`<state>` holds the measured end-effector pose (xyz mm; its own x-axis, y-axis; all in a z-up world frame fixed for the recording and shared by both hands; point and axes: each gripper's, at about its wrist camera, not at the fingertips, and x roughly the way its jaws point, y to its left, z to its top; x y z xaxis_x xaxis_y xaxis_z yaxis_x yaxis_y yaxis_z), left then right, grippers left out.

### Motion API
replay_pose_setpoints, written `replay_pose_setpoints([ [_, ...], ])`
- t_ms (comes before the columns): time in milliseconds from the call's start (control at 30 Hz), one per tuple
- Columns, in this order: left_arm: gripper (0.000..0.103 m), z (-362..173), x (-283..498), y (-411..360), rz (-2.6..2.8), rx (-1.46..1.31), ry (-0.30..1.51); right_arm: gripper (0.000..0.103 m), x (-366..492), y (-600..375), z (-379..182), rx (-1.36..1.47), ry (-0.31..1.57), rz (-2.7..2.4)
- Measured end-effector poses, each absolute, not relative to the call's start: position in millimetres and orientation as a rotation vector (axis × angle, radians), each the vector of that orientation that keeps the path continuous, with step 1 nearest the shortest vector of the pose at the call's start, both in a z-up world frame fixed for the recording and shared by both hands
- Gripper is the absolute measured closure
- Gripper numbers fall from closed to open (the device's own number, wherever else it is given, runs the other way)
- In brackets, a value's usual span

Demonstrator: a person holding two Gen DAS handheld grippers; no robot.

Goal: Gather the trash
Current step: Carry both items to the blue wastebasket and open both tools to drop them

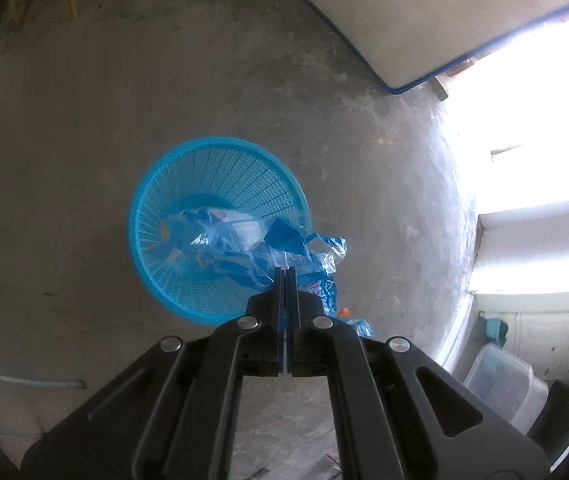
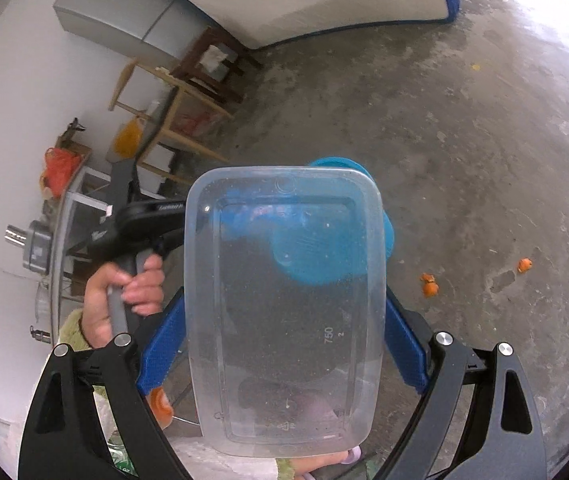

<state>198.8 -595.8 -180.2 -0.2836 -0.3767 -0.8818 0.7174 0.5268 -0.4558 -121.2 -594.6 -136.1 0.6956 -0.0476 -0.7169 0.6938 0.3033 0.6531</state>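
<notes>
Our left gripper (image 1: 285,270), clenched on a blue plastic bag (image 1: 284,248), hangs over the basket (image 1: 172,280); right gripper (image 2: 284,320) grasps a clear container (image 2: 284,300); orange peels (image 2: 430,285) remain on the floor (image 2: 464,140)

Left gripper (image 1: 285,276) pointed steeply down, jaws pressed together on a bag (image 1: 268,256). Right gripper (image 2: 284,312) tilted down, blue pads (image 2: 162,354) spread wide, clamping a box (image 2: 284,308). Left hand (image 2: 124,292) wrapped around its handle.
</notes>
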Motion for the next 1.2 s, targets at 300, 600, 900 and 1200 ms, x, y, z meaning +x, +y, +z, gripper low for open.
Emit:
replay_pose_setpoints([
  [300,0.086,-198.1,207.2,-605.6,-1.047,0.294,1.517,0.016,-115.9,-603.0,-151.5,1.185,0.684,-0.560],
  [600,0.086,-154.9,217.1,-587.5,-1.094,0.240,1.460,0.016,-83.9,-613.6,-155.3,1.141,0.701,-0.524],
  [900,0.077,3.6,220.4,-477.0,-1.159,0.278,1.157,0.014,40.1,-652.2,-181.0,0.924,0.867,-0.525],
  [1200,0.050,106.3,213.3,-233.2,-0.911,0.197,0.908,0.011,130.1,-678.1,-256.1,0.734,1.060,-0.599],
])
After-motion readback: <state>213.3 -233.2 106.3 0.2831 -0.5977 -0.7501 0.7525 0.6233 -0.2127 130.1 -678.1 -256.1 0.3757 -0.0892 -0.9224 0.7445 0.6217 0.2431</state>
